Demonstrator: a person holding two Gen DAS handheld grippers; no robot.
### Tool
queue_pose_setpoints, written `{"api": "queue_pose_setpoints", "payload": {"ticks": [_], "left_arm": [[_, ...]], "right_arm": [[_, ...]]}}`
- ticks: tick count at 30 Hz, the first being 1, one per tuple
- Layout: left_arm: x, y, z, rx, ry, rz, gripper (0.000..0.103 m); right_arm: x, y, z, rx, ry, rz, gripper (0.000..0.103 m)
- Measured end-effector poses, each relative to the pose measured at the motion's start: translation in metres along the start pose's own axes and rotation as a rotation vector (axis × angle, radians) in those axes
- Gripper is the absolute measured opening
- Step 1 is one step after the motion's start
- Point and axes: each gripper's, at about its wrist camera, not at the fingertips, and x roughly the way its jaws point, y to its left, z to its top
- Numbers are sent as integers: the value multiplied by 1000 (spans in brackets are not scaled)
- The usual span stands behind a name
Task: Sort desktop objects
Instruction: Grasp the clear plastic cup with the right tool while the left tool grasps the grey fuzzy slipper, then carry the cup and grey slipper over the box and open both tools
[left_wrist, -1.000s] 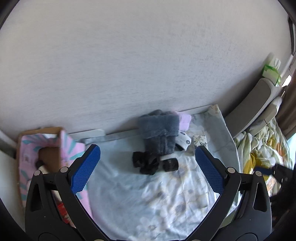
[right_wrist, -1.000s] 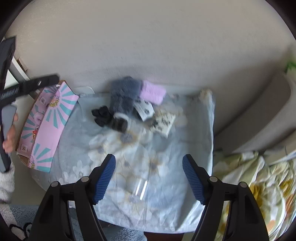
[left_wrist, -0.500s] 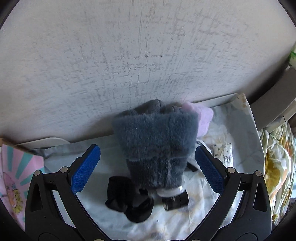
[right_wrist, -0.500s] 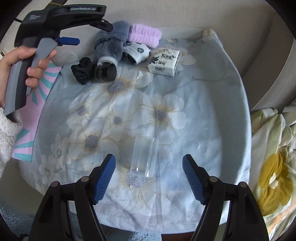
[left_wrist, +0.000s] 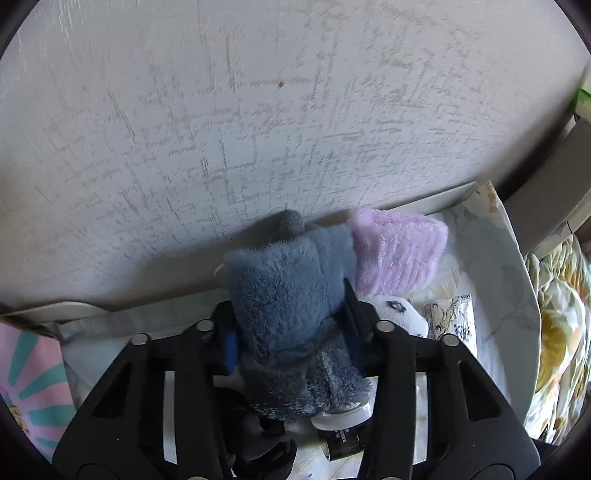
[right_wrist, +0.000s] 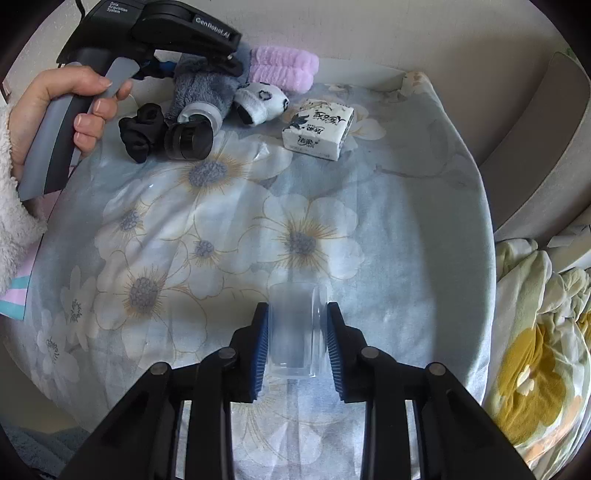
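grippers are both down low on the surface, which has a flowery blue cloth over it, and each one has a thing between its blue pads.

the right gripper points steeply down. a clear plastic cup lies on its side on the cloth, right between the pads, at the near edge of the surface. its long way runs straight away from the gripper, the same way the fingers point. the jaws are closing and the pads look like they touch the cup's two sides. i think the next move is to lift it, and the cup is smooth and thin, so it could slip or squash.

the left gripper is at the far side of the surface, by the wall. a hand with a fluffy white sleeve holds its handle. it points down too. its jaws are closing on a fuzzy grey glove, and the pads sink into the fur on both sides. the glove's long way also runs away from the gripper.

a purple fluffy thing sits just beside the glove and touches it. a black bottle cap, a black hair tie, a spotted white sock and a tissue pack lie near. the glove may drag one of them along.
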Motion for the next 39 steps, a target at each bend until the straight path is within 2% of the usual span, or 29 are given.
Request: {"api": "queue_pose_setpoints", "payload": {"ticks": [14, 20, 26, 33, 39], "left_arm": [[-47, -6, 10, 26, -40, -6, 34], [-88, -11, 18, 10, -68, -9, 34], [-127, -12, 10, -13, -69, -14, 34], [-174, 11, -8, -32, -68, 6, 34], [-205, 38, -21, -98, -101, 39, 34]], "right_arm": [[-23, -1, 2, 3, -31, 35, 27], [-35, 0, 17, 6, -34, 58, 27], [-42, -5, 34, 3, 0, 93, 27], [-63, 7, 58, -44, -20, 115, 27], [-80, 32, 82, -133, -59, 123, 27]]}}
